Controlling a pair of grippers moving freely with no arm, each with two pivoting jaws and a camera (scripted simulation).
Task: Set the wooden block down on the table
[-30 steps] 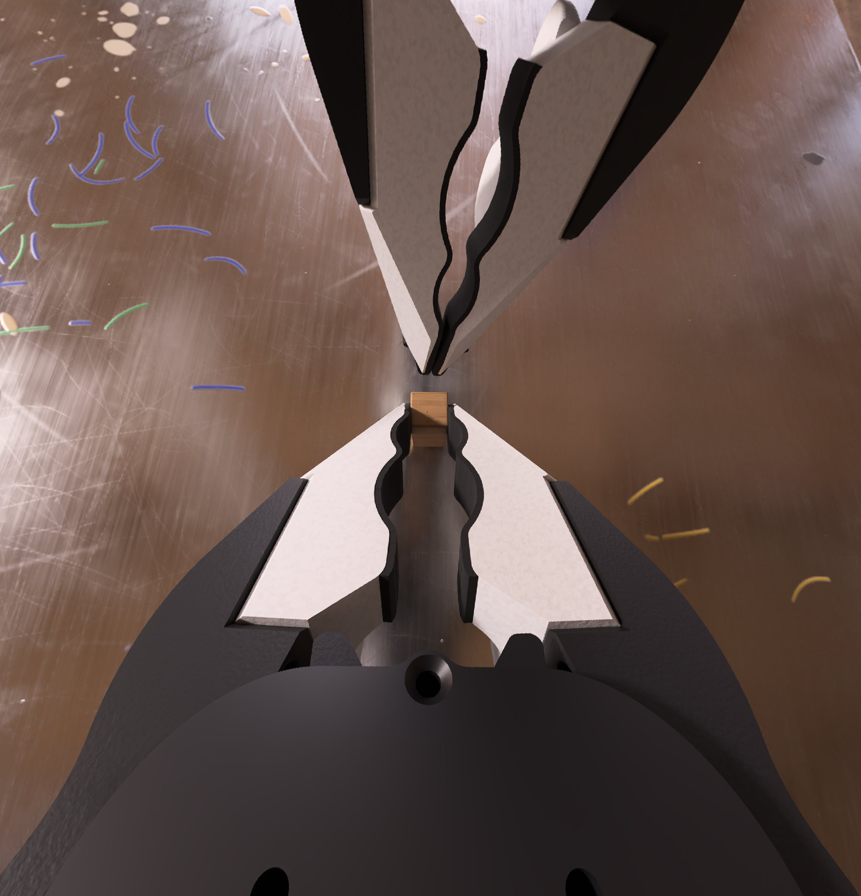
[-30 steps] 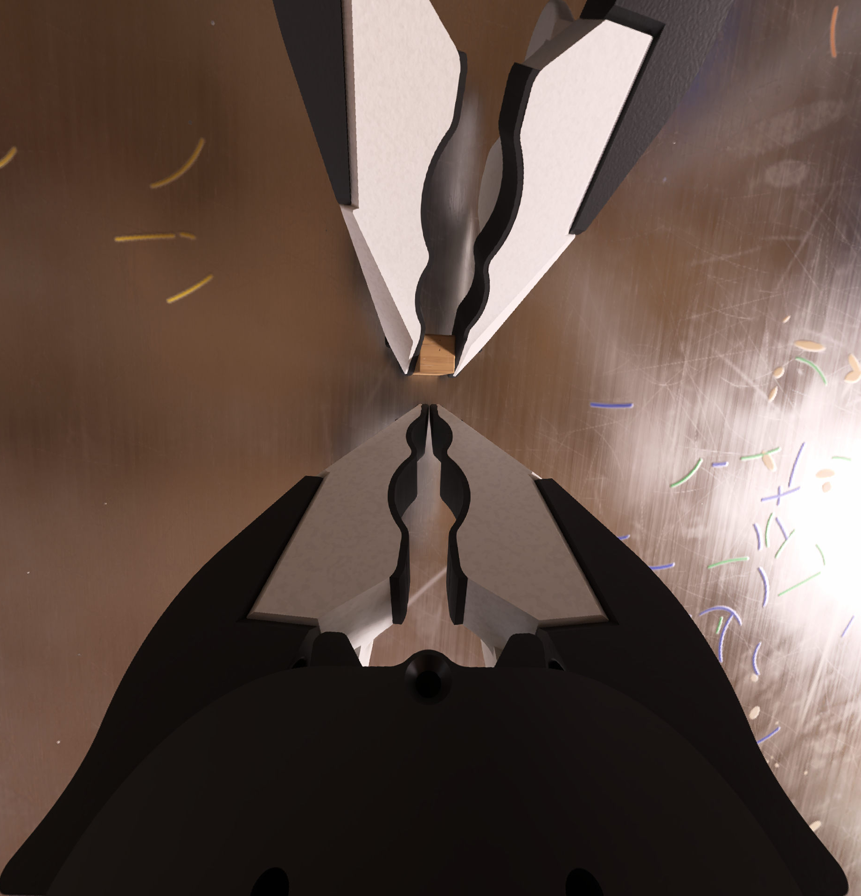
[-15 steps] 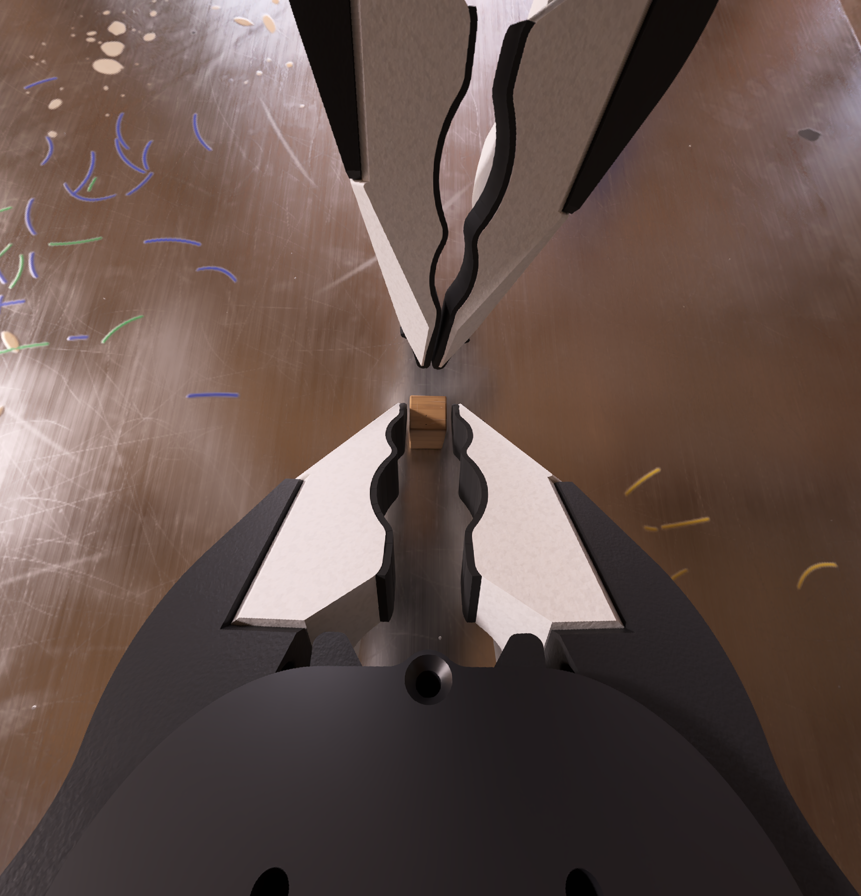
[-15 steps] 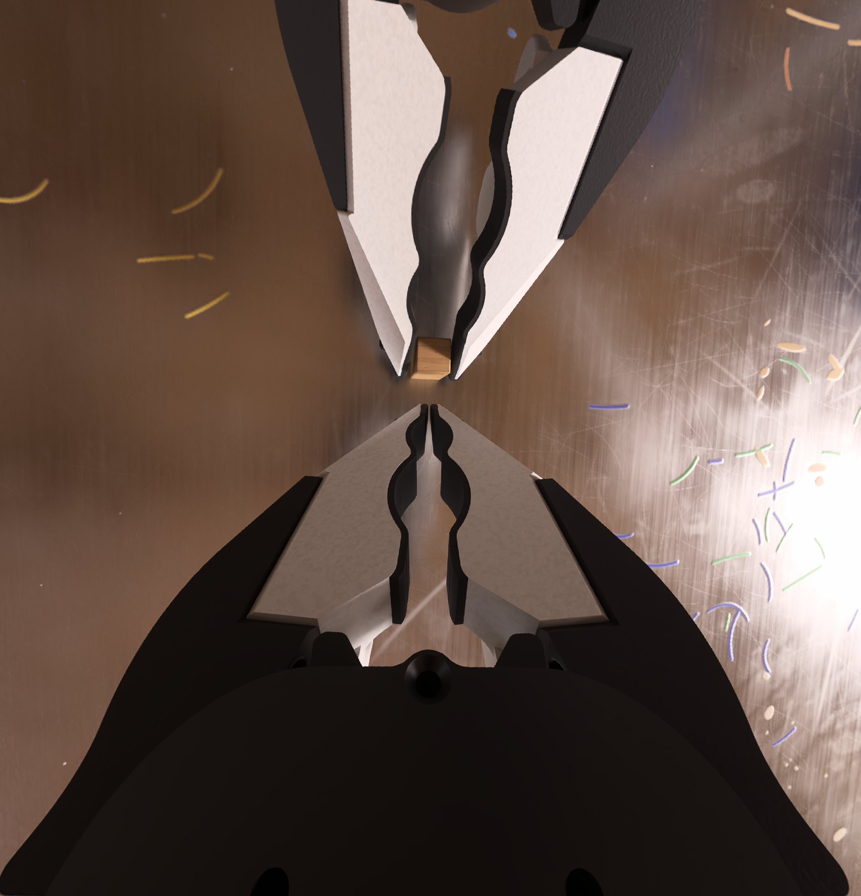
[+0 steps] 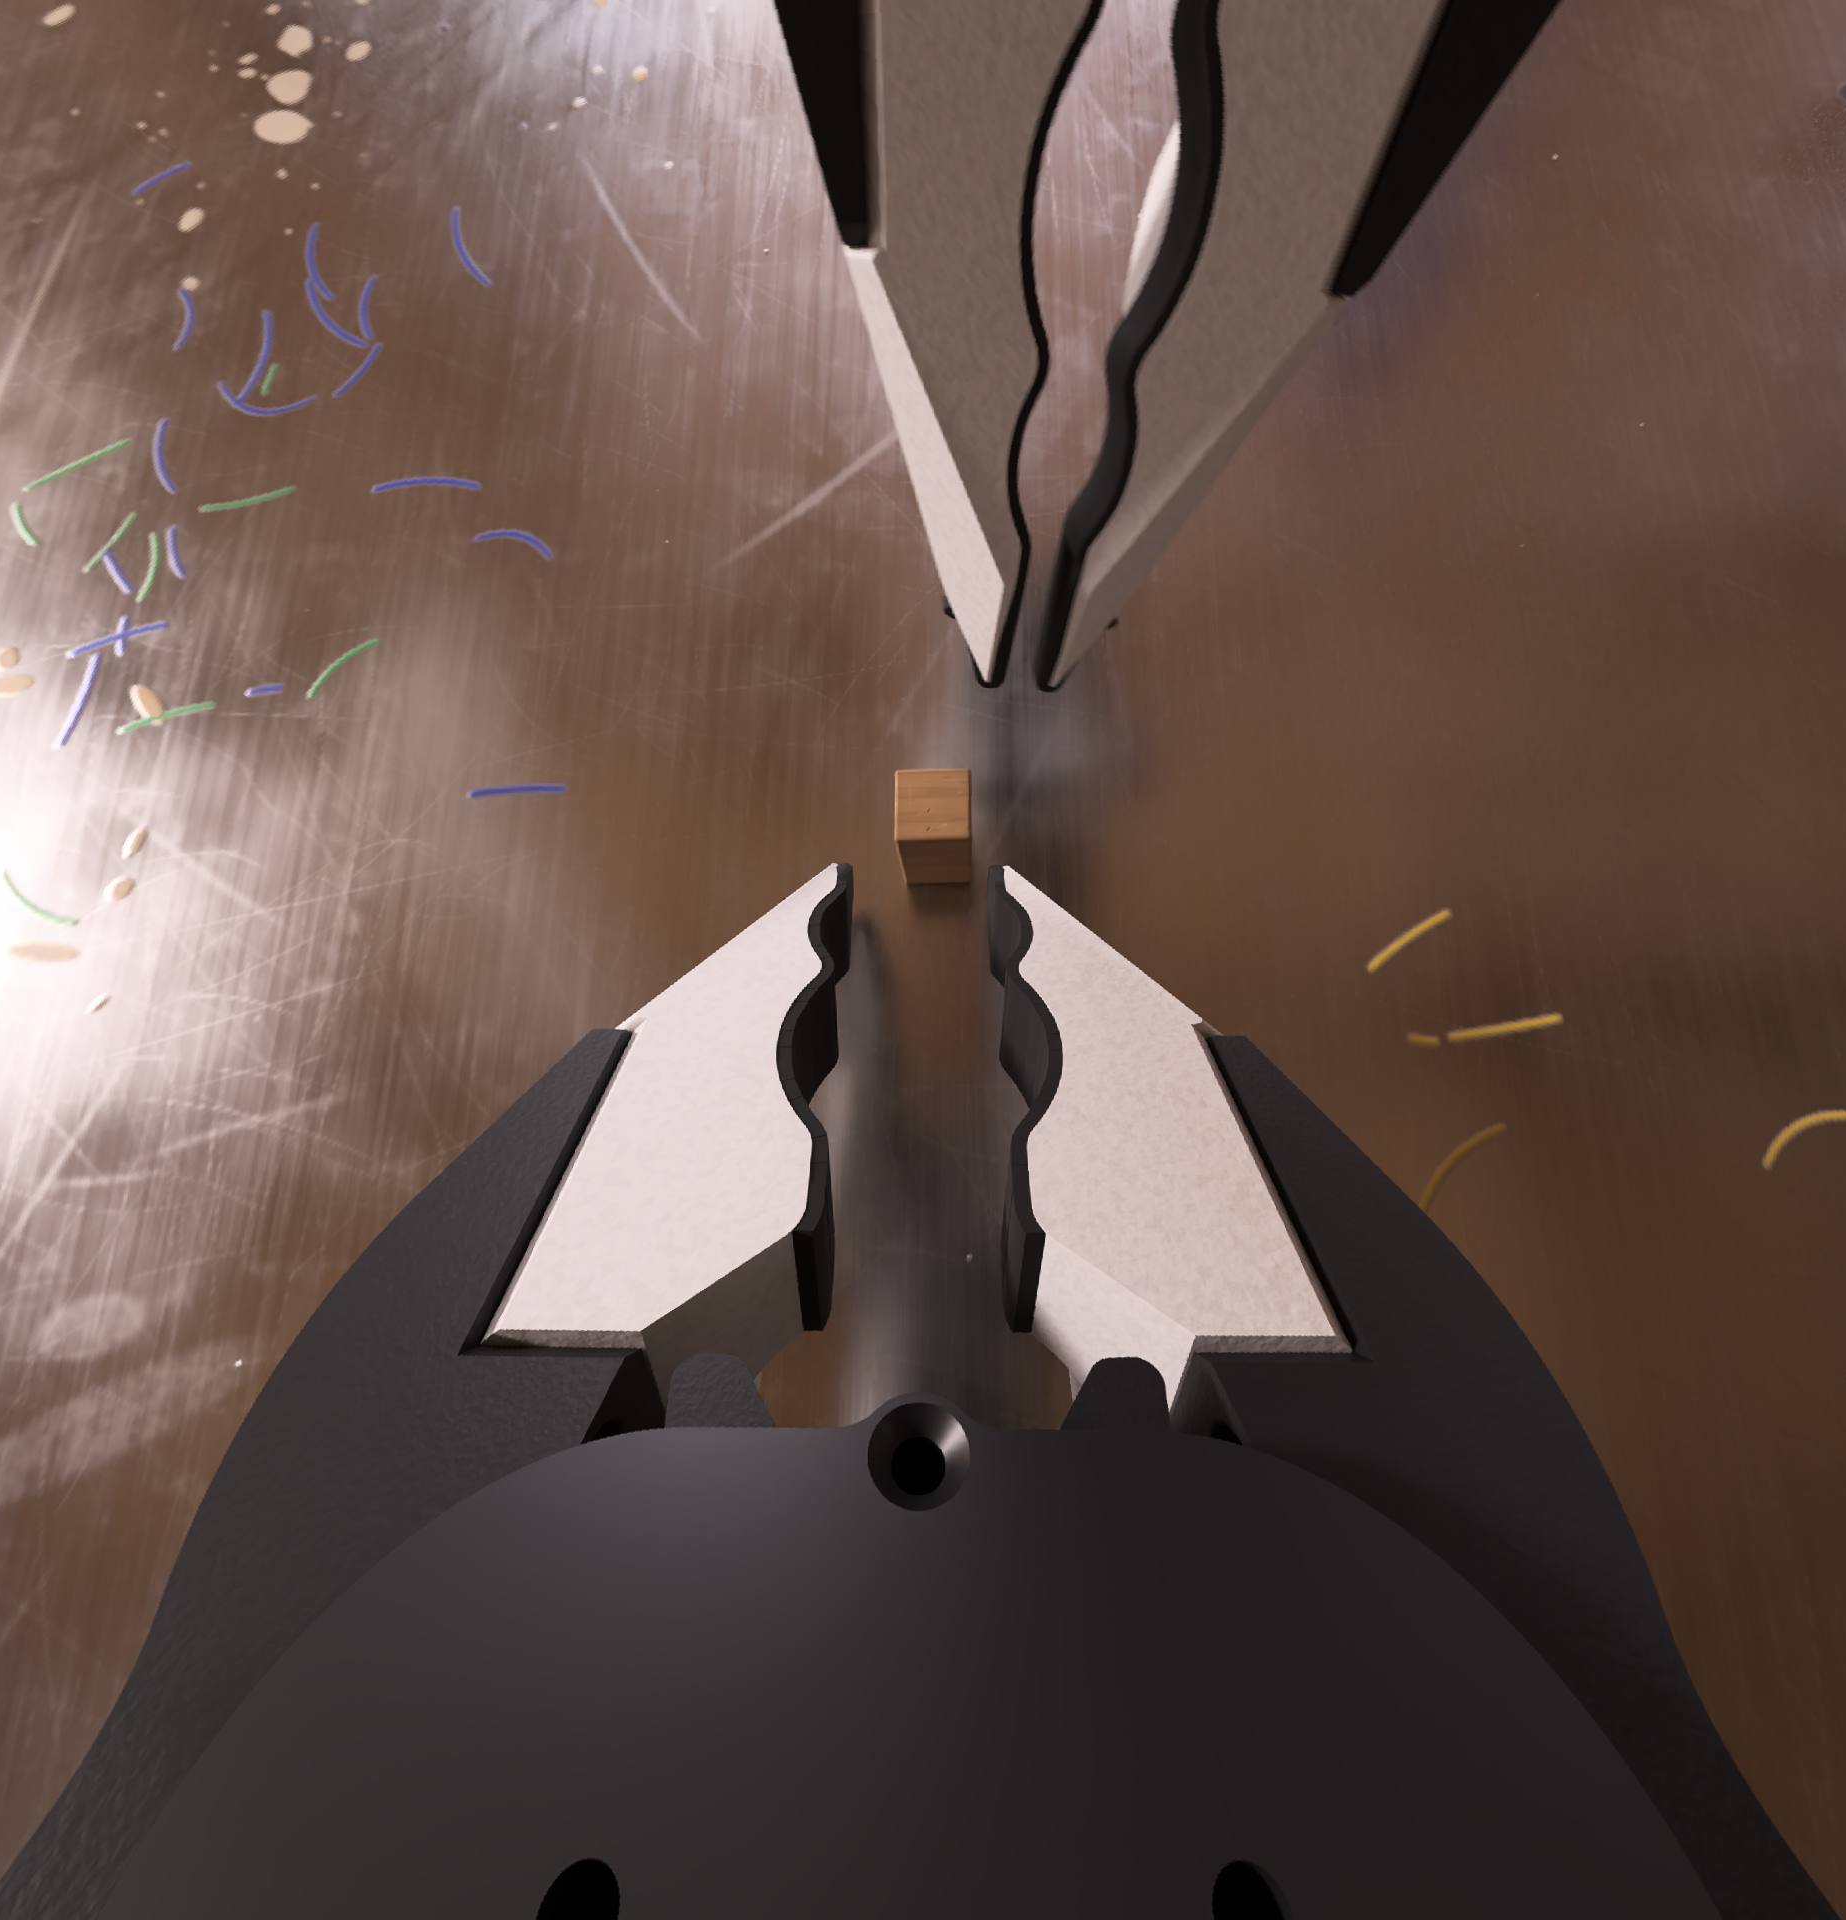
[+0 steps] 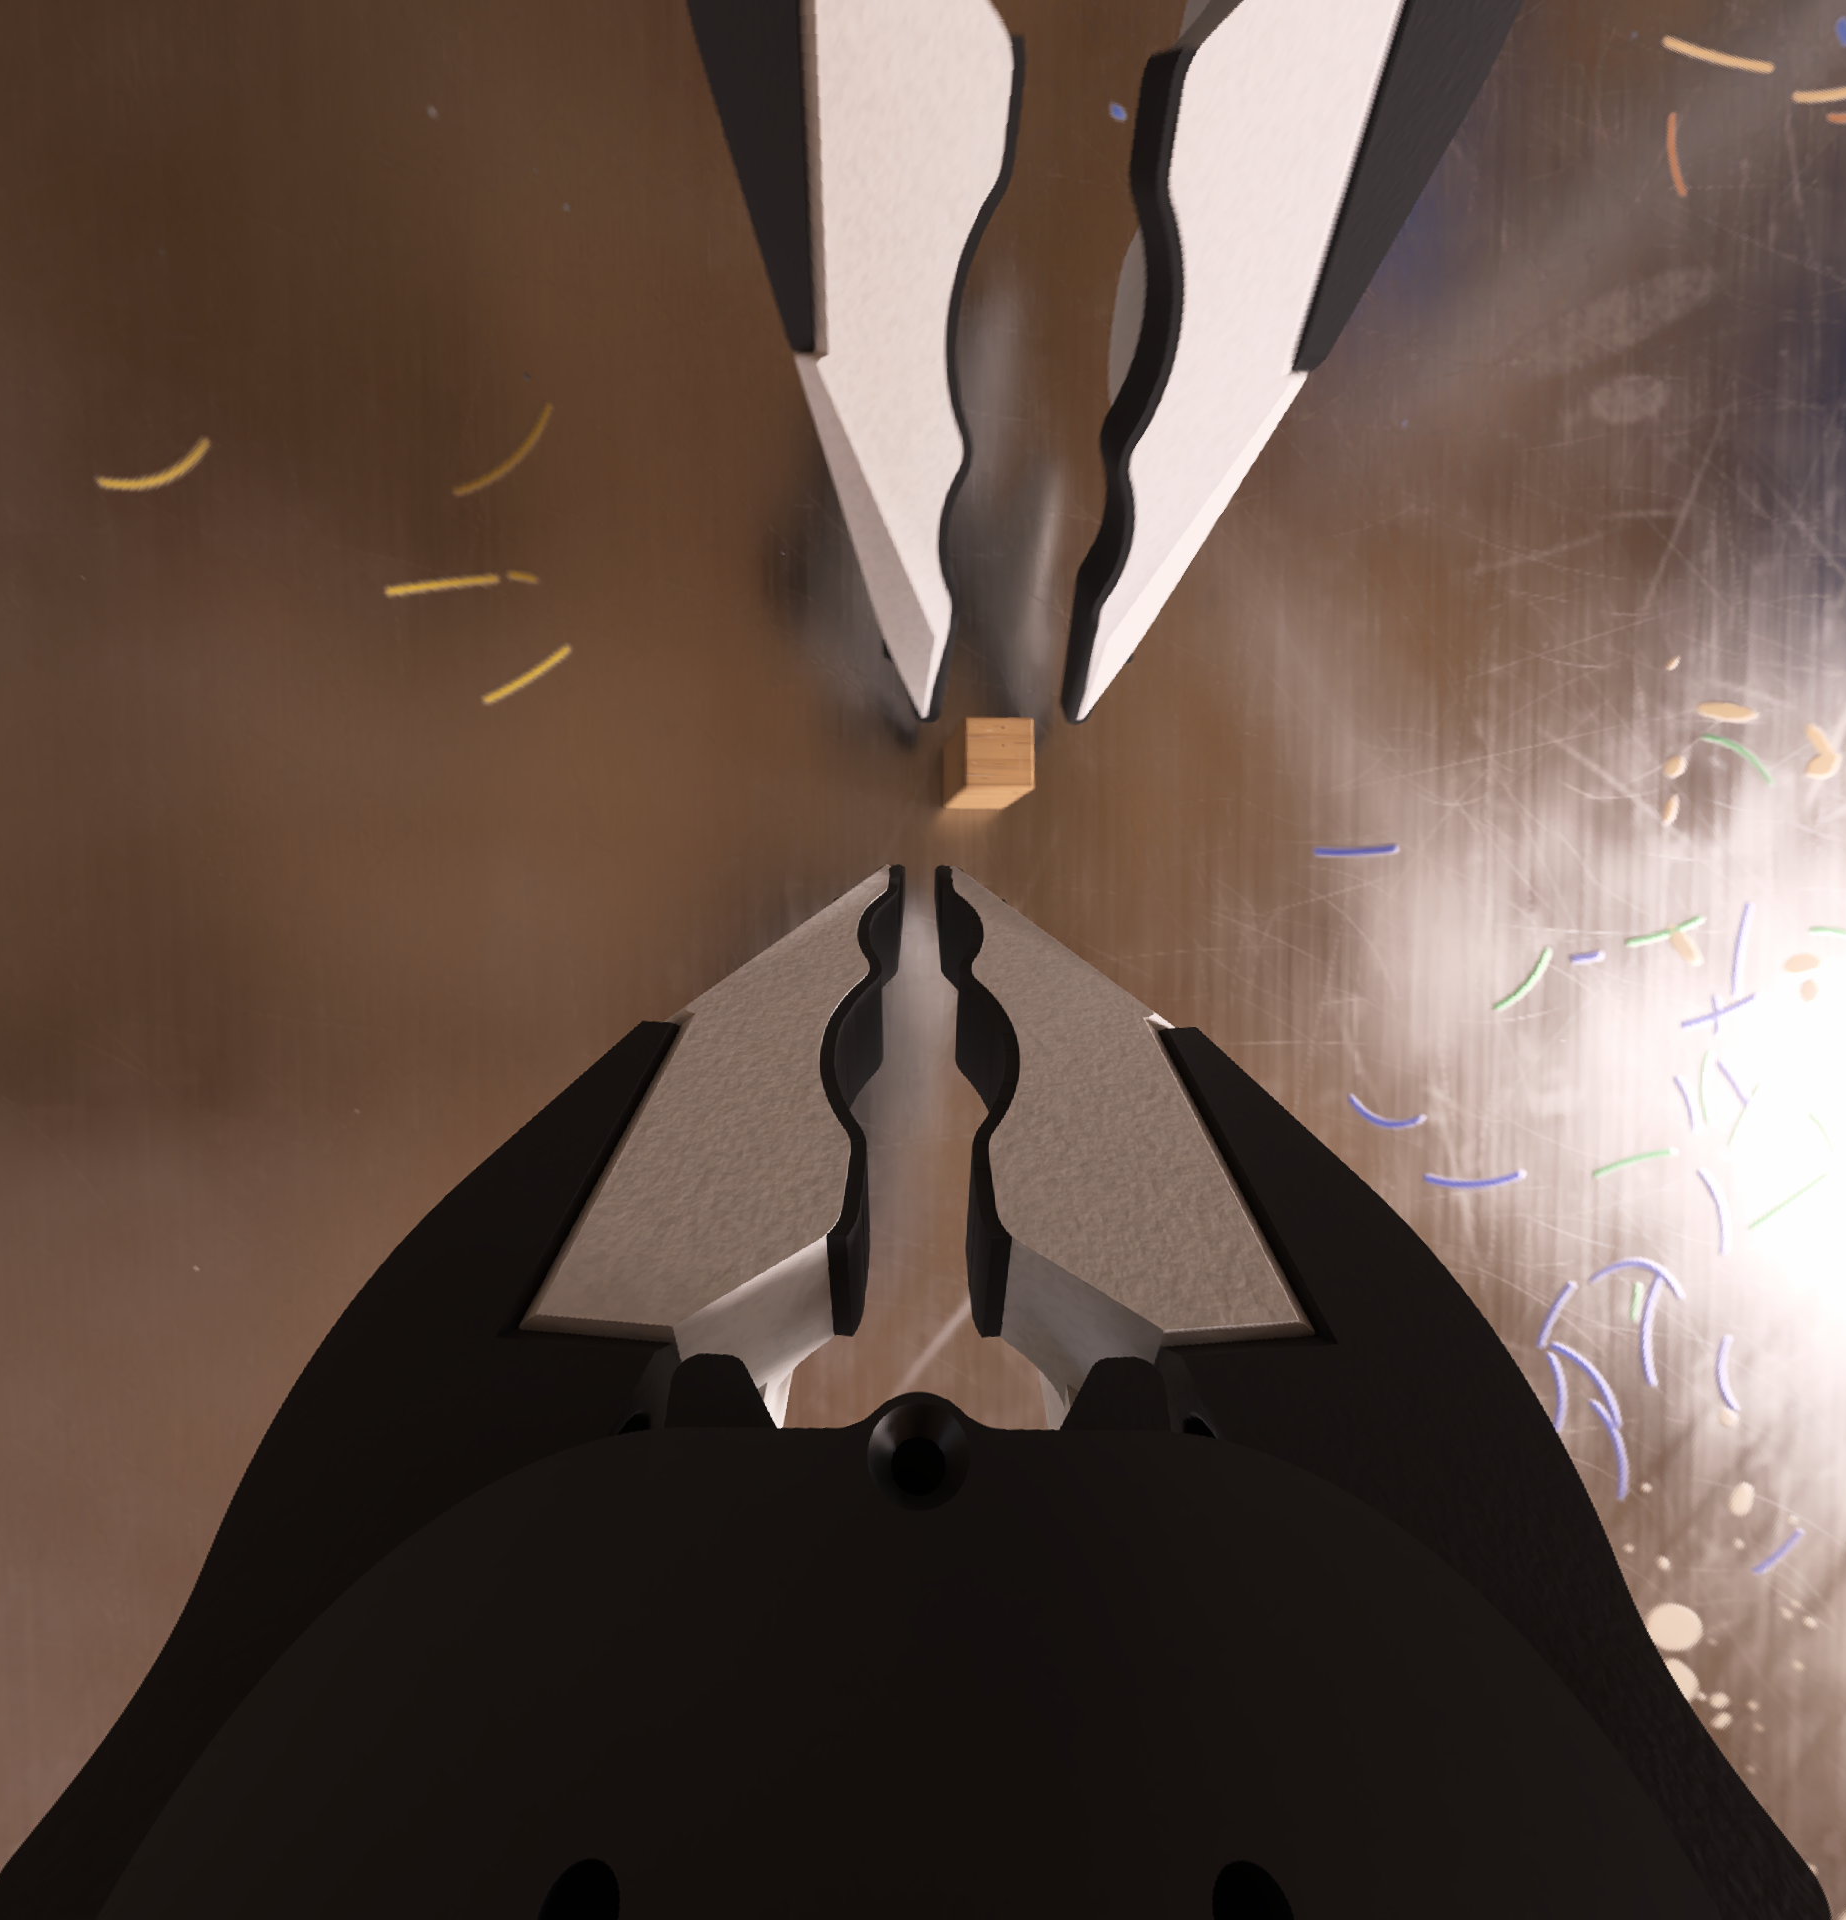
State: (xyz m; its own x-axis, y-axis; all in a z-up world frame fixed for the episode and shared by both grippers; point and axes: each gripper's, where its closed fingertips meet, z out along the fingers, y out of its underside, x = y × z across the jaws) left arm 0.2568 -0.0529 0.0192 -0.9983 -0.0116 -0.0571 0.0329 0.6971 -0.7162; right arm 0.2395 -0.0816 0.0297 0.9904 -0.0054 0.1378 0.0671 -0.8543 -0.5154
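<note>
Your left hand-held gripper (image 5: 919, 883) stands wide, nothing held; the wooden block (image 5: 933, 826) rests on the bench (image 5: 1521, 727) just beyond its tips, released. Your right hand-held gripper (image 6: 917, 878) hangs narrow and empty, opposite.

A workbench of some kind, perhaps in a workshop or craft room, though nothing settles it: only a scratched, glossy brown table (image 5: 483, 1039) shows, flecked with pale paint spots (image 5: 280, 104) and blue, green and yellow squiggles (image 5: 275, 384).
</note>
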